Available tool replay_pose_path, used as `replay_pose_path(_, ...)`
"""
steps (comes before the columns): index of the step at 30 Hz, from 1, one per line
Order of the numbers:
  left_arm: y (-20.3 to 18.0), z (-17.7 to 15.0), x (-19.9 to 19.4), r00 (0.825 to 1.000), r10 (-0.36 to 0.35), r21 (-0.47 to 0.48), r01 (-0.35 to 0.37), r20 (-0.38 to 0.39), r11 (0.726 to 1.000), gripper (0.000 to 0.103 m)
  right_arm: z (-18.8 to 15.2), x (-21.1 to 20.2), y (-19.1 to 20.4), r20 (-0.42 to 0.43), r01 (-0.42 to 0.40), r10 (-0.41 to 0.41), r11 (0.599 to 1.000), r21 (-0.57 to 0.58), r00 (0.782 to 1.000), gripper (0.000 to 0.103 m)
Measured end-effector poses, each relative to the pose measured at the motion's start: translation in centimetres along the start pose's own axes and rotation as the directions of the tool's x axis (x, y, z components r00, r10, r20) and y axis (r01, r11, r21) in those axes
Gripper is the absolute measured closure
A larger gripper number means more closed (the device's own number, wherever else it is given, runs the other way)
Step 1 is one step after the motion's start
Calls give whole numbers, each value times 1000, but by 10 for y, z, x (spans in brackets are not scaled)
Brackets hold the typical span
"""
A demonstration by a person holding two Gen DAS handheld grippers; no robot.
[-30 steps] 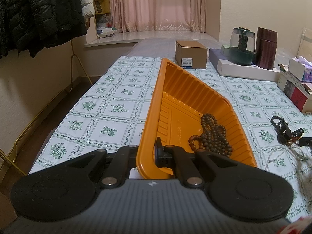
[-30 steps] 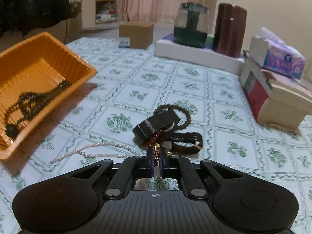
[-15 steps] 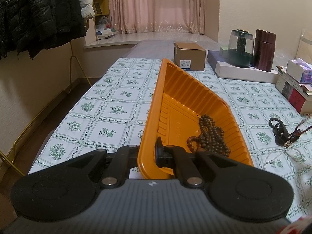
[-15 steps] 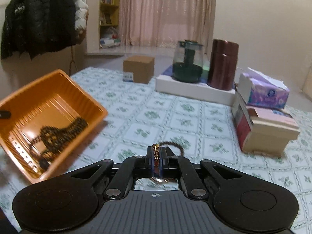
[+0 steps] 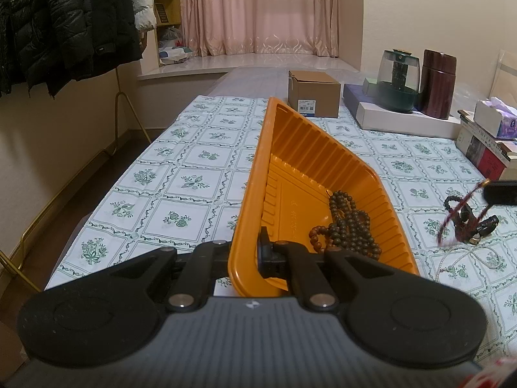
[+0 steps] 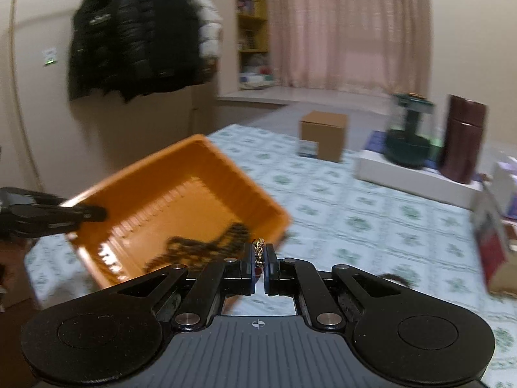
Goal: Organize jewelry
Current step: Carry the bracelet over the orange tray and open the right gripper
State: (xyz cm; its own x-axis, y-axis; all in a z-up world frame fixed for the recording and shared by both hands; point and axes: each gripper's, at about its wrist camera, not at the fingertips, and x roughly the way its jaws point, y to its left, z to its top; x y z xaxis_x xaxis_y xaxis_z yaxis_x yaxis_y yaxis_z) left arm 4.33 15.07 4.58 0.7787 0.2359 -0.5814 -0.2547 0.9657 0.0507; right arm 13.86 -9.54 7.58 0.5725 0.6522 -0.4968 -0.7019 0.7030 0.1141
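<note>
My left gripper [image 5: 247, 252] is shut on the near rim of the orange tray [image 5: 310, 148] and holds it tilted; the tray also shows in the right wrist view [image 6: 181, 174]. Brown bead strings [image 5: 347, 226] lie in the tray's low corner. My right gripper [image 6: 258, 260] is shut on a red bead bracelet with a gold charm [image 6: 258, 247] and holds it in the air beside the tray. In the left wrist view the bracelet [image 5: 458, 213] hangs blurred under the right gripper [image 5: 499, 191]. A dark jewelry pile [image 5: 468, 223] and a pearl necklace [image 5: 468, 258] lie on the tablecloth.
A cardboard box [image 5: 313, 93] stands behind the tray. A white box with a green-glass jar [image 5: 399, 80] and a brown canister [image 5: 437, 84] sits at the back right. Books and a tissue box [image 5: 494, 119] lie at the far right. Coats [image 5: 64, 22] hang at left.
My right gripper has lifted the red bracelet off the pile and swung left towards the tray. The left gripper keeps holding the tilted tray, nearly still.
</note>
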Motion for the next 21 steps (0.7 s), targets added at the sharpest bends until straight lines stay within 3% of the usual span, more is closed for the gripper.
replay_pose_path(10, -2, 0, -1, 1000, -3, -2, 3, 2, 1000, 97, 0, 34, 43, -34, -106, 105, 993, -47, 994, 98)
replay_pose_path(17, -3, 2, -2, 1000, -5, -4, 5, 2, 1000, 97, 2, 39, 51, -32, -144, 143, 989, -44, 989, 98)
replay_pose_path(21, -3, 1, -2, 1000, -4, -3, 4, 3, 1000, 97, 3, 35, 45, -17, -124, 124, 992, -23, 992, 98)
